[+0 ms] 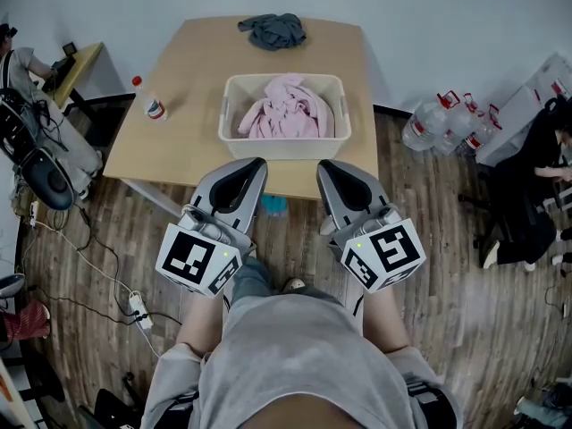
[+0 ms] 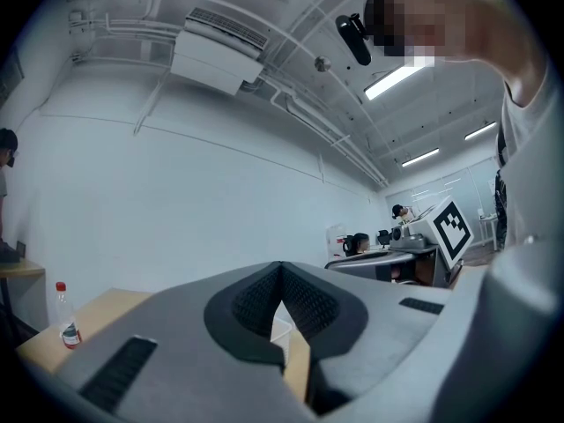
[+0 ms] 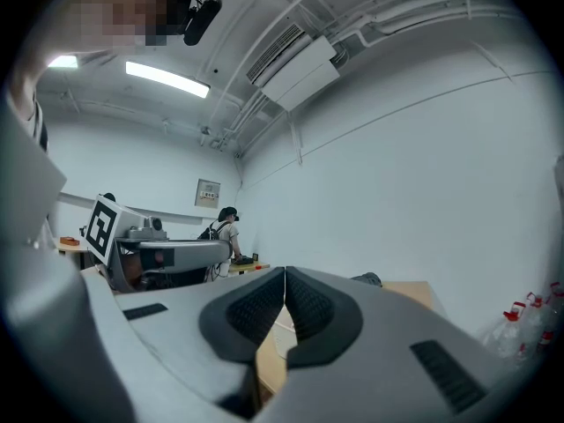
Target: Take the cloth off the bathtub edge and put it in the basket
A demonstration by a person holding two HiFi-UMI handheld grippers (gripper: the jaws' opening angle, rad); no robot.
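Surface [image 1: 179,105]: pale wood-grain top, rectangular, smooth and matte.
Basket [image 1: 284,148]: cream plastic tub, rectangular with rounded corners and a rolled rim; stands near the front middle of the surface.
Pink cloth [image 1: 286,110]: soft, fleecy, crumpled in folds; lies inside the basket.
Grey cloth [image 1: 273,30]: dark, limp, bunched in a heap at the far edge of the surface, well apart from the basket.
Bottle [image 1: 152,104]: small, clear plastic, red cap; upright left of the basket.
Left gripper [image 1: 256,163]: smooth grey shell, cube with black-and-white square markers at the rear; its ribbed black fingers [image 2: 256,302] meet at the tips, nothing between them.
Right gripper [image 1: 327,164]: same build; fingers [image 3: 313,307] pressed together, empty.
Both grippers: side by side at the near edge of the surface, just short of the basket.
Floor [image 1: 447,266]: wood-look planks.
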